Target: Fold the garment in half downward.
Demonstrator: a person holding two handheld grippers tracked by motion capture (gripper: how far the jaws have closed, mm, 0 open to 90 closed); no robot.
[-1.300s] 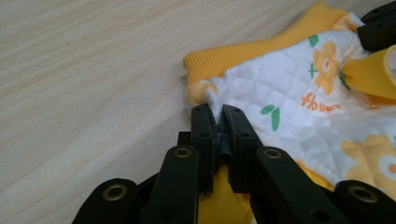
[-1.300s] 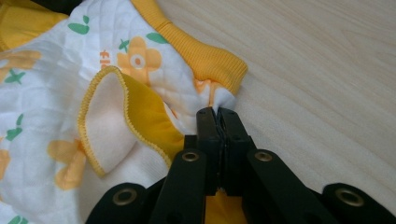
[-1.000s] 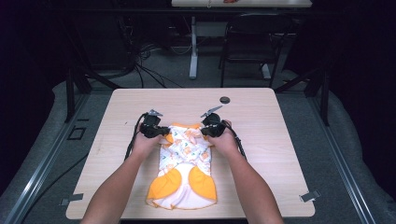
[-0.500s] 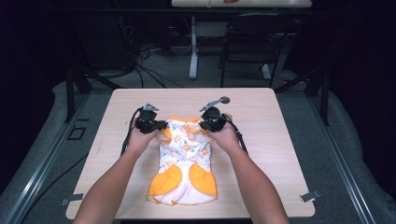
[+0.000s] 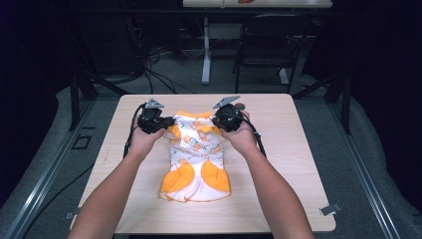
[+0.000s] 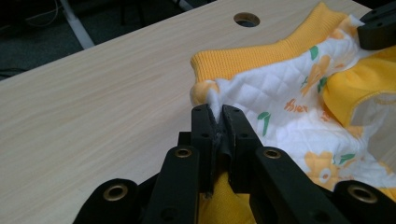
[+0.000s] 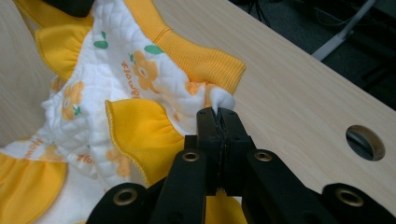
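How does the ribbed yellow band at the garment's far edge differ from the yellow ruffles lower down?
The ribbed band is a straight, flat strip with fine vertical ribs; the ruffles are smooth cloth gathered into wavy, stitched edges. The band runs along the lifted far edge between the left gripper and right gripper; the ruffles sit lower on the garment, one pair near its middle, another near the hem. Both share the same yellow-orange.
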